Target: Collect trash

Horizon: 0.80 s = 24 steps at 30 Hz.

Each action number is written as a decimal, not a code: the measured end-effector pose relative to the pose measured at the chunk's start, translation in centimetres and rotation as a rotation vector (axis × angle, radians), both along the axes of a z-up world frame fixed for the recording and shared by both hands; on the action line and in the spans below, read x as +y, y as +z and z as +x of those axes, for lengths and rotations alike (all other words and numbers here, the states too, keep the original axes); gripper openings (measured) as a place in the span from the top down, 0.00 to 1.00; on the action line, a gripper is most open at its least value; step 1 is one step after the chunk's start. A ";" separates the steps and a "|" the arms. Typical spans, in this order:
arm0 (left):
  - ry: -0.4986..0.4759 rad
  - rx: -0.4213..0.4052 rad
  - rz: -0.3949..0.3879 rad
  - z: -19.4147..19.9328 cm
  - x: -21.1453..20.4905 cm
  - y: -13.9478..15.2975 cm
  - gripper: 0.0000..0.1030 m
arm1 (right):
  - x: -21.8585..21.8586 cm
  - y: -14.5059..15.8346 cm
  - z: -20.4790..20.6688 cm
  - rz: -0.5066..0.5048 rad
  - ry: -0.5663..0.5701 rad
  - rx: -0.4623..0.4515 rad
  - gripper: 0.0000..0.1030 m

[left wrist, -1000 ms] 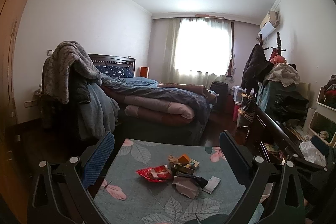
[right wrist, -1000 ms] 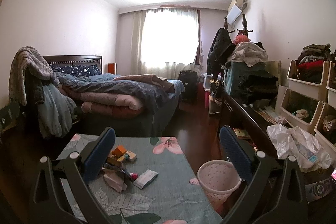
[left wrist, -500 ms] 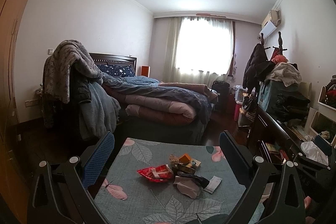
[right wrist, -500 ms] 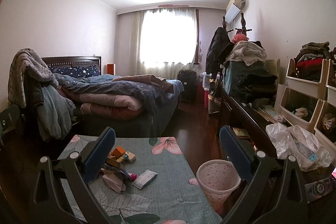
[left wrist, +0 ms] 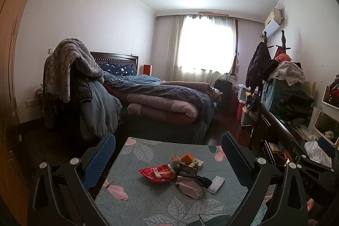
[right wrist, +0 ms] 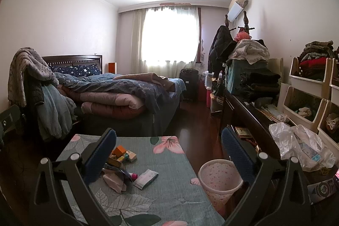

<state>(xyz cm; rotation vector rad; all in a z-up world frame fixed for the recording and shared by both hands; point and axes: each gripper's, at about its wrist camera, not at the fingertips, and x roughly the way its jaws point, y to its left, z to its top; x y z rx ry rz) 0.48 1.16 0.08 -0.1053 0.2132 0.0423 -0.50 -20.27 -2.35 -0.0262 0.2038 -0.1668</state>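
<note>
A small heap of trash lies on a table with a floral green cloth (left wrist: 135,194): a red foil wrapper (left wrist: 157,172), a crumpled pink-grey paper (left wrist: 188,185), a white sachet (left wrist: 216,181) and small boxes with an orange block (left wrist: 187,159). My left gripper (left wrist: 168,154) hovers open above the table's near side, nothing between its fingers. In the right wrist view the same paper (right wrist: 114,180), sachet (right wrist: 146,176) and boxes (right wrist: 121,154) lie left of centre. My right gripper (right wrist: 169,149) is open and empty. A pink speckled wastebasket (right wrist: 220,180) stands on the floor right of the table.
A bed (left wrist: 161,101) piled with quilts lies beyond the table, with a chair draped in blankets (left wrist: 70,82) to the left. A dark dresser (right wrist: 243,118) with clothes, a white plastic bag (right wrist: 296,145) and storage bins (right wrist: 307,94) lines the right wall. Dark wood floor (right wrist: 195,115) runs between.
Both views have shifted only slightly, as if the grippers rose or tilted a little. The trash on the table has not moved and both grippers stay open.
</note>
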 end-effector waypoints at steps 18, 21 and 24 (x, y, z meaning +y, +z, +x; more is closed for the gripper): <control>0.000 0.004 0.000 0.1 0.2 -0.2 0.04 | 0.0 -0.6 0.5 -0.006 0.004 0.020 0.03; -0.001 0.005 0.000 0.1 0.2 -0.2 0.04 | 0.1 -0.5 0.5 -0.005 0.003 0.020 0.03; -0.001 0.005 -0.001 0.2 0.2 -0.1 0.04 | 0.1 -0.5 0.5 -0.005 0.002 0.021 0.03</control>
